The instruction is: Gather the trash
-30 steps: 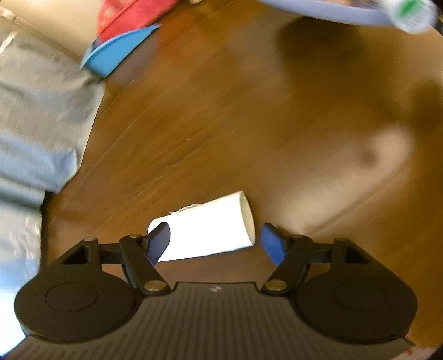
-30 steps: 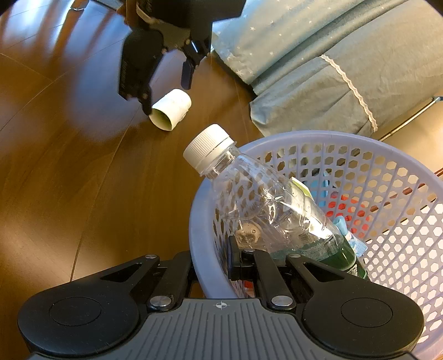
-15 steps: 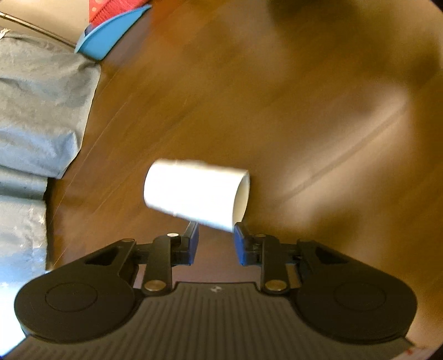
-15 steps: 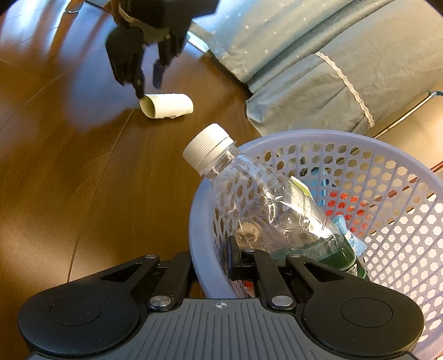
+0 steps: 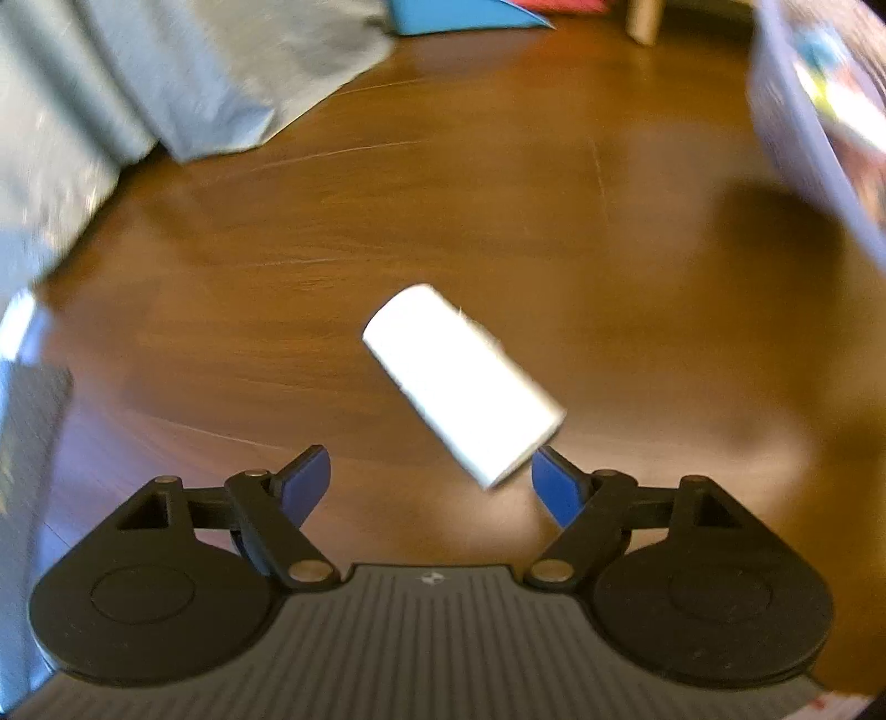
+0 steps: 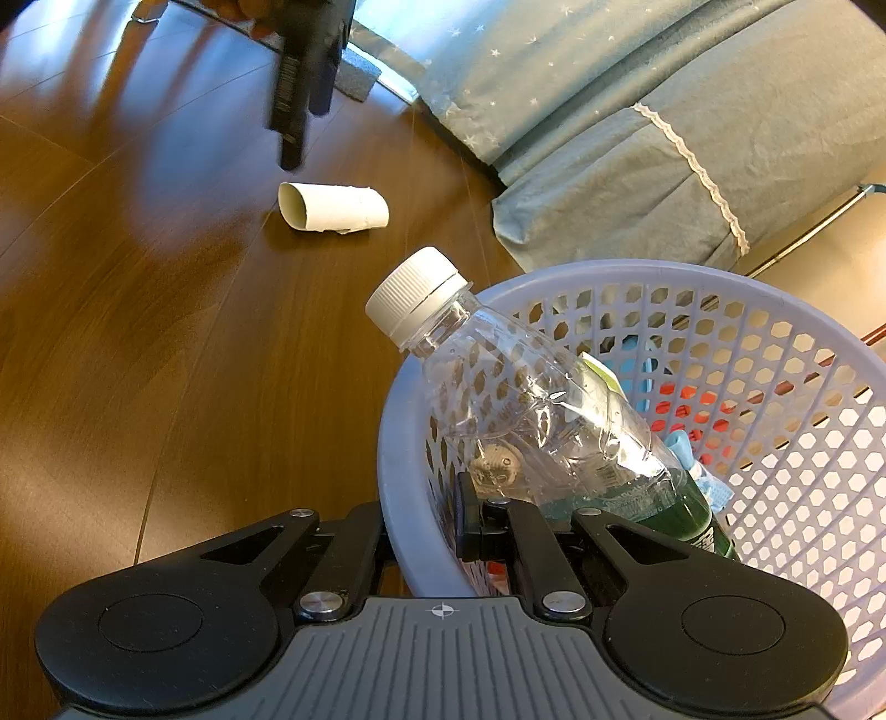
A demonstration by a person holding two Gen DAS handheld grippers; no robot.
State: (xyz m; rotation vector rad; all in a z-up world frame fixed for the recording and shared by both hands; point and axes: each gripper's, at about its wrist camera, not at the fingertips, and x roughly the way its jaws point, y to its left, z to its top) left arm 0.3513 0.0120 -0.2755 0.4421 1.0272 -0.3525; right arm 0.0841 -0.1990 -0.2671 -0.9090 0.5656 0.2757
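A white cardboard tube (image 5: pixel 465 382) lies loose on the wooden floor, just ahead of my left gripper (image 5: pixel 432 487), which is open and empty; the tube's near end is close to the right fingertip. In the right wrist view the tube (image 6: pixel 332 207) rests on the floor with the left gripper (image 6: pixel 293 111) hovering blurred above it. My right gripper (image 6: pixel 426 526) is shut on the rim of a lavender mesh basket (image 6: pixel 720 288). A clear plastic bottle (image 6: pixel 531 410) with a white cap leans in the basket, its neck sticking out over the rim.
Blue-grey bedding (image 6: pixel 637 111) hangs to the floor behind the basket and along the left (image 5: pixel 166 83). A blue and red item (image 5: pixel 465 14) lies at the far edge. The basket rim (image 5: pixel 803 138) shows at the right. Bare floor surrounds the tube.
The left gripper closed near the tube without holding it, then opened and lifted away. The tube turned and stayed on the floor. The right gripper and basket have not moved.
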